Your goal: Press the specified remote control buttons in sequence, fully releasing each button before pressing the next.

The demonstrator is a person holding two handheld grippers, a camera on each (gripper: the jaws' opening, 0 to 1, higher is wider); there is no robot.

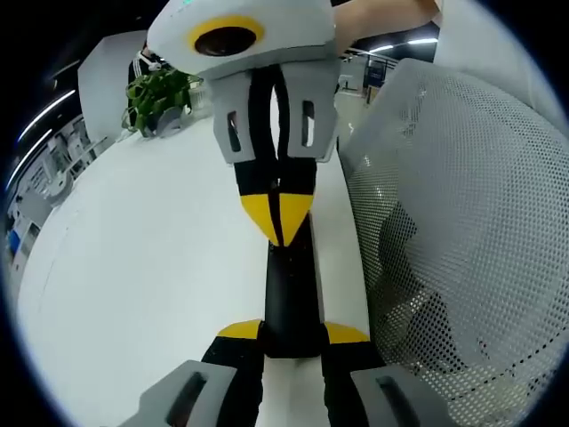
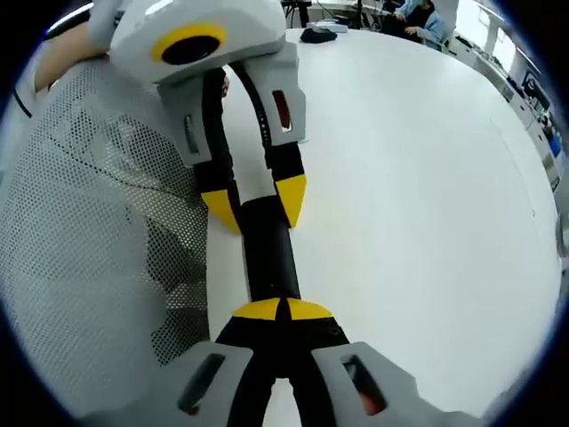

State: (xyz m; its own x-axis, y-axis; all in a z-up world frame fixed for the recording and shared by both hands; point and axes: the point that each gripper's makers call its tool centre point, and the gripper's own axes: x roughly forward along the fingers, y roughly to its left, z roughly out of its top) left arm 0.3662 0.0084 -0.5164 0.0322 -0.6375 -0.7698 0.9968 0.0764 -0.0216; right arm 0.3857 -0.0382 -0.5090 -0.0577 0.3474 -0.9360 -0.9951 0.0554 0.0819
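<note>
We are observing the left gripper (image 1: 293, 334) clamping the slim black remote control (image 1: 291, 294) lower centre, right gripper (image 2: 281, 310) pressing it with tips together, above the white table (image 2: 409, 178)

Each tool (image 1: 293, 334) (image 2: 282, 311) is grey-bodied with black jaws tipped yellow

A: Count?
B: One black remote control (image 1: 291, 298), two grippers: left gripper (image 1: 293, 332), right gripper (image 2: 283, 309). One white table (image 1: 151, 267).
A: Extras?
B: One potted plant (image 1: 158, 100) at 11 o'clock, left gripper view. One mesh chair back (image 1: 462, 231).
</note>
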